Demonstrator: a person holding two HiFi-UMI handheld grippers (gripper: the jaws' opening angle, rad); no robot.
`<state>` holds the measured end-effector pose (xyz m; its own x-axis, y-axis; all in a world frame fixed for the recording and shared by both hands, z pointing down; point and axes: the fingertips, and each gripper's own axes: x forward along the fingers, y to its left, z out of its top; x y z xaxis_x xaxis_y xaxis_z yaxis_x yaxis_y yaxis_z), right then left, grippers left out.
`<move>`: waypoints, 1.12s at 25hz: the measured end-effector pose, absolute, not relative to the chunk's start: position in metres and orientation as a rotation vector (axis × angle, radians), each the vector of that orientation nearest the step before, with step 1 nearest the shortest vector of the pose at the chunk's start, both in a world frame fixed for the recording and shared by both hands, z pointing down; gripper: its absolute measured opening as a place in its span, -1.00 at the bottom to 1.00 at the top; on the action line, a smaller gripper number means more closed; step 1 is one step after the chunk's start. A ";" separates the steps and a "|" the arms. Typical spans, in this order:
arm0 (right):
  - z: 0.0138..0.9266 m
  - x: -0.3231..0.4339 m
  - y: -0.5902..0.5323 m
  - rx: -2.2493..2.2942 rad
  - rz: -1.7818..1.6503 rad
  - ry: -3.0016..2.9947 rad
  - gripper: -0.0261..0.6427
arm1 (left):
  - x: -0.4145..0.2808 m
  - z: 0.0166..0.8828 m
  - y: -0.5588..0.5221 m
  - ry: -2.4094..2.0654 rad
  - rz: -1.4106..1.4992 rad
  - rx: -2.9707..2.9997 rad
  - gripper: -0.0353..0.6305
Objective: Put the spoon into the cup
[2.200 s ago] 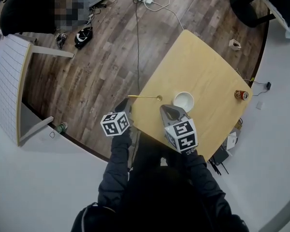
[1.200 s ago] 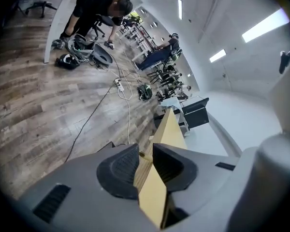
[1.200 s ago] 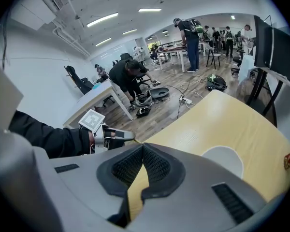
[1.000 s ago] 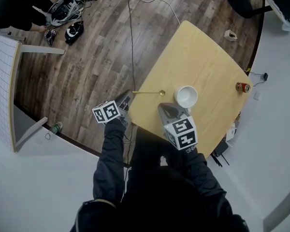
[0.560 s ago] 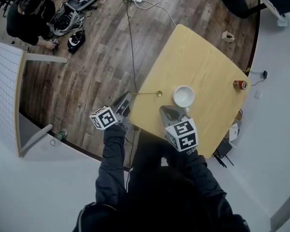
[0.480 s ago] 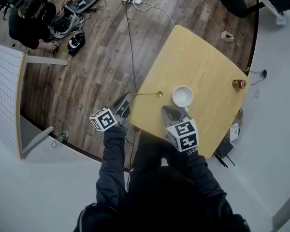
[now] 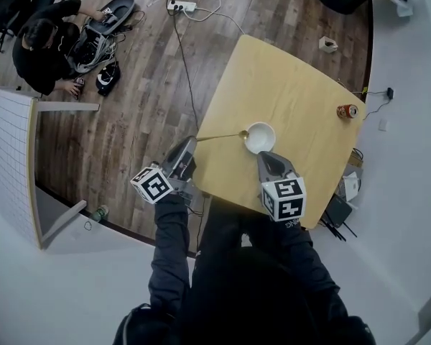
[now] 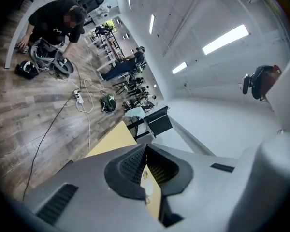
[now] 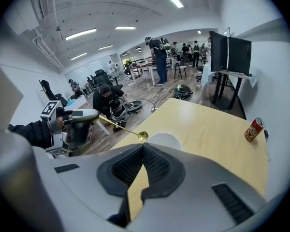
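Observation:
A gold spoon (image 7: 223, 136) is lifted off the yellow table (image 7: 294, 92), and my left gripper (image 7: 192, 141) is shut on the end of its handle by the table's left edge. The spoon bowl (image 9: 142, 136) hovers at the left rim of the white cup (image 7: 260, 137). The right gripper view shows the left gripper (image 9: 93, 114) holding the handle out level, with the cup (image 9: 165, 140) just behind my own jaws. My right gripper (image 7: 263, 155) is shut and holds nothing, just on the near side of the cup. In the left gripper view the jaws meet (image 8: 146, 147).
A red can (image 7: 345, 111) stands near the table's right edge. A person (image 7: 39, 42) crouches over gear on the wooden floor at far left, with a power strip (image 7: 177, 7) and cables nearby. A white panel (image 7: 7, 157) stands at left.
My left gripper closed on the spoon's handle and raised it off the table; the spoon bowl now reaches the cup's rim. My right gripper slid to the right, nearer the cup.

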<state>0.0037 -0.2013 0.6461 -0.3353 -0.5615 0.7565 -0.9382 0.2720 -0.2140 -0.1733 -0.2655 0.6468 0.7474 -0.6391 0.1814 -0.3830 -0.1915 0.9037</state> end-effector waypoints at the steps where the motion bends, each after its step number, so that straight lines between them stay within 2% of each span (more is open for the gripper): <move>1: 0.647 0.010 -0.200 1.361 0.896 -1.987 -0.86 | -0.166 0.644 -0.266 -0.785 -0.277 1.824 -0.79; 15: 0.651 0.055 -0.181 1.457 0.947 -1.906 -0.86 | -0.072 0.664 -0.265 -0.707 0.043 1.998 -0.79; 28: 0.655 0.086 -0.165 1.509 0.980 -1.888 -0.86 | -0.039 0.684 -0.256 -0.754 0.224 2.042 -0.79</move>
<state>0.0862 -0.1650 0.6552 -0.2376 -0.5884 0.7729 -0.9707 0.1142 -0.2114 -0.0392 -0.2558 0.6839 0.7959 -0.4245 0.4317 -0.5912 -0.3913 0.7052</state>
